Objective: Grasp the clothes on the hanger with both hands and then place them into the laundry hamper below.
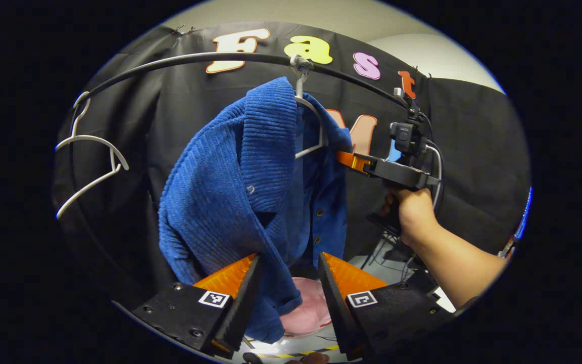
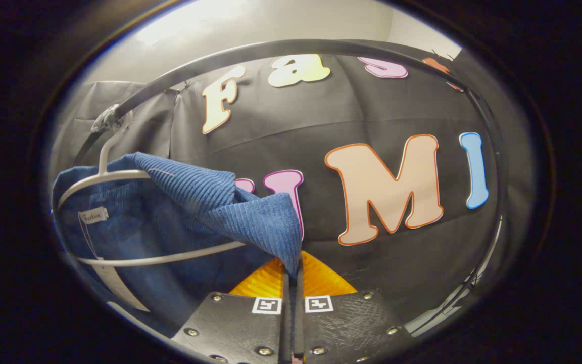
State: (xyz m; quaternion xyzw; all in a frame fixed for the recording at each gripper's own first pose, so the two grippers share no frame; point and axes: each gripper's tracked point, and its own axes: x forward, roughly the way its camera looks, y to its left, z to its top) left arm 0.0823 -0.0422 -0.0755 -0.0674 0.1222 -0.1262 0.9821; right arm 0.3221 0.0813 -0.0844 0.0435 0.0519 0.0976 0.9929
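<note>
Left gripper view: blue ribbed garment (image 1: 240, 192) on a white hanger (image 1: 311, 126), one gripper clamped on its right edge.

Hanging from the dark curved rail (image 1: 180, 61), the garment droops low toward the left gripper (image 1: 287, 293), whose jaws stand wide with the lower folds of cloth between them; whether either finger touches the fabric cannot be told. Below the hem a pink hamper (image 1: 311, 311) shows on the floor. An empty white hanger (image 1: 94, 162) hangs at the far left of the rail. At the right, a hand (image 1: 412, 210) holds the right gripper (image 1: 344, 159) against the garment's right edge. In the right gripper view, the right gripper (image 2: 292, 270) has its jaws narrowed onto a pinch of the blue fabric (image 2: 250, 217), pulled rightward off the hanger (image 2: 119, 177), with a small label (image 2: 93, 216) inside the collar.
</note>
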